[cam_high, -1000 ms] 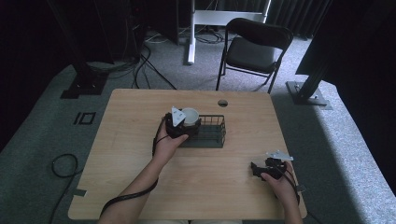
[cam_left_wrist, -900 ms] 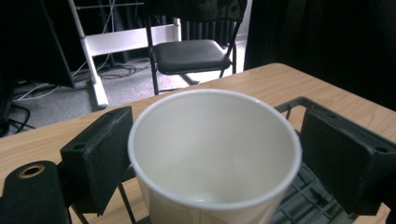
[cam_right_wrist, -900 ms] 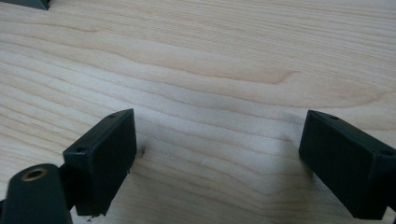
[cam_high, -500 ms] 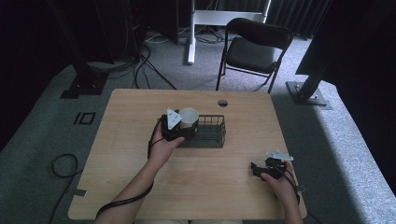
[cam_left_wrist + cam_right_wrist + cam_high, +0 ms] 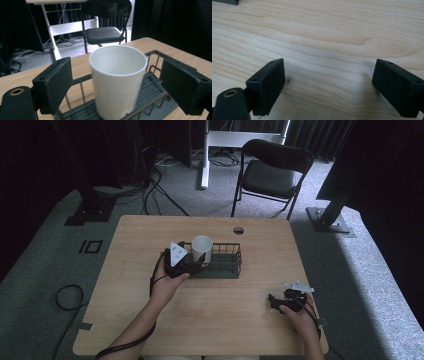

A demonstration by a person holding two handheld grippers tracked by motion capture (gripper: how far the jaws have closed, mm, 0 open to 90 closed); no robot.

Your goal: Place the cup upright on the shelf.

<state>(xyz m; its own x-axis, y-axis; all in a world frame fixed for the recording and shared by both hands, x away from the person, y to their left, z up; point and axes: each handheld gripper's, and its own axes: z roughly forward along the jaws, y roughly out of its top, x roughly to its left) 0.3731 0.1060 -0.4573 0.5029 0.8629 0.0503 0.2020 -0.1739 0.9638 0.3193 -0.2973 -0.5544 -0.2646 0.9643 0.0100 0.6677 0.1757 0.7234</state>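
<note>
The white cup (image 5: 202, 249) now stands in the left end of the black wire basket (image 5: 226, 265) mid-counter (image 5: 150, 230), having travelled there with the left gripper (image 5: 196, 261); placement looks all but done; its fingers (image 5: 53, 83) flank the cup, apart, not touching; the right gripper (image 5: 274, 301) rests near right, fingers (image 5: 268, 82) apart over bare wood.

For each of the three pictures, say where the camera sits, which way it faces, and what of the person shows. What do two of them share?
High view: above the table, looking down; both forearms show.
Left gripper view: on the left gripper, facing the white cup in the wire basket; black jaws.
Right gripper view: on the right gripper, facing bare tabletop.
Shared: cup and basket.
</note>
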